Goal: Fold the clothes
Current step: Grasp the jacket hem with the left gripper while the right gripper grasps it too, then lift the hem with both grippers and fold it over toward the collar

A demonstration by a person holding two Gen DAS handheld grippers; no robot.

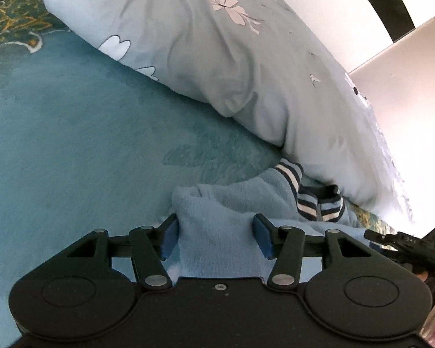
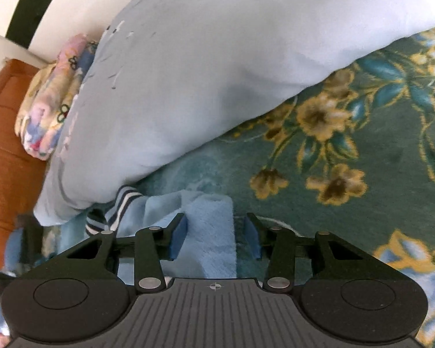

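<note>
1. Your task's thing is the pale blue fleece garment, fluffy, with navy-and-white striped cuffs. It lies on the teal floral bedspread, its far edge tucked against the big pale grey-blue flowered pillow.

2. Your left gripper has a fold of fleece between its blue pads, and the cloth bunches at both pads, so it looks pinched there. Your right gripper also has fleece between its pads: the left pad touches the cloth, but a gap shows at the right pad, so I read it as spread around the fabric, not clamped.

3. Expect it to be light, limp and thick. It will sag and drape the moment you lift, and folds will spring back a little from the loft of the pile.

4. The fleece is not slippery and not fragile; the pads should bite well on a doubled layer.

5. Take hold at the hem or shoulder corners, one gripper each, well apart, so the cloth hangs flat.

6. Avoid the striped cuffs as grip points; I judge the ribbed knit would stretch and skew the fold. Mind the pillow catching the far edge.
</note>
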